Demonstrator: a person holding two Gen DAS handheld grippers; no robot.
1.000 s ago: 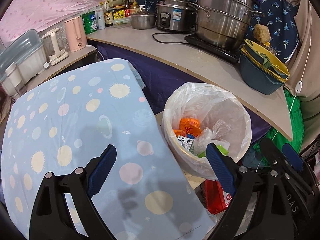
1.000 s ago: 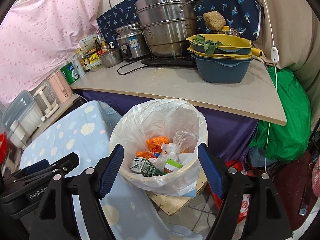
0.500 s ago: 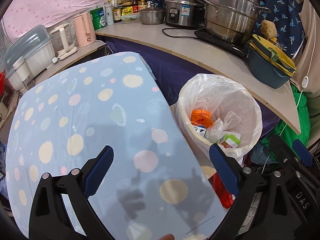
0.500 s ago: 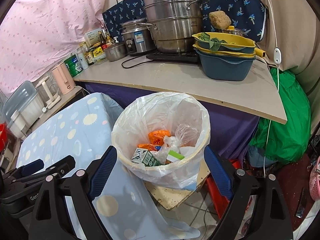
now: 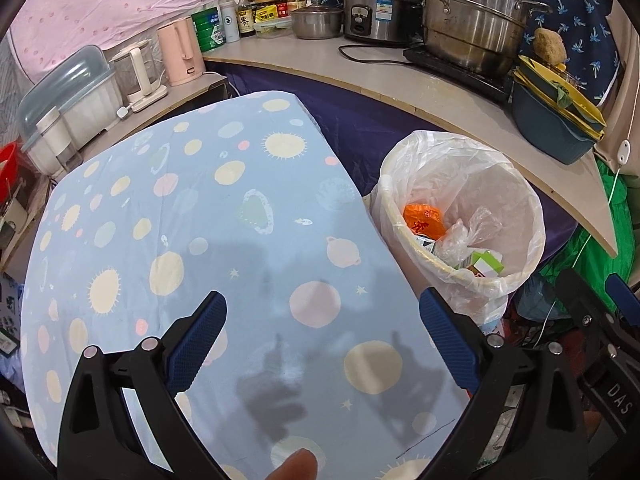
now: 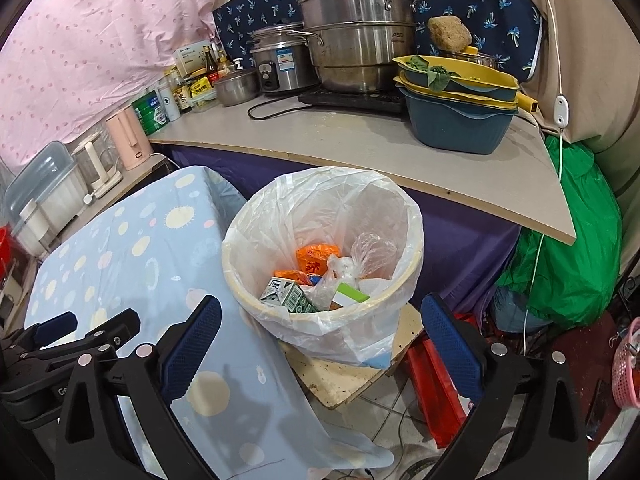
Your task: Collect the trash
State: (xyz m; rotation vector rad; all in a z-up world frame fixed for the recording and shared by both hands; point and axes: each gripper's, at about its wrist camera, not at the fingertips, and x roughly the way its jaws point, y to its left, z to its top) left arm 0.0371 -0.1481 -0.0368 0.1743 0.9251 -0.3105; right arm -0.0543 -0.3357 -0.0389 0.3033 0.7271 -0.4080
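A waste bin (image 6: 340, 336) lined with a white plastic bag stands beside the blue dotted table. Inside it lie an orange wrapper (image 6: 316, 256), a green-and-white carton (image 6: 288, 296), a clear plastic bag (image 6: 362, 254) and a small green box (image 6: 348, 294). My right gripper (image 6: 322, 340) hovers just in front of the bin; its jaws are opening and nothing is between them. My left gripper (image 5: 324, 340) stands open and empty above the tablecloth (image 5: 180, 220), with the bin (image 5: 492, 288) to its right. A fingertip (image 5: 296, 464) shows at the bottom edge.
A curved counter (image 6: 360, 140) behind the bin carries steel pots (image 6: 356, 40), a rice cooker (image 6: 280, 60), stacked basins (image 6: 456, 120), bottles and a pink kettle (image 5: 180, 52). A green bag (image 6: 568, 248) and a red packet (image 6: 436, 384) lie on the floor at the right.
The right jaws have spread wider. In the left wrist view the bin has slid right and the tablecloth fills more of the frame; a fingertip has appeared at the bottom.
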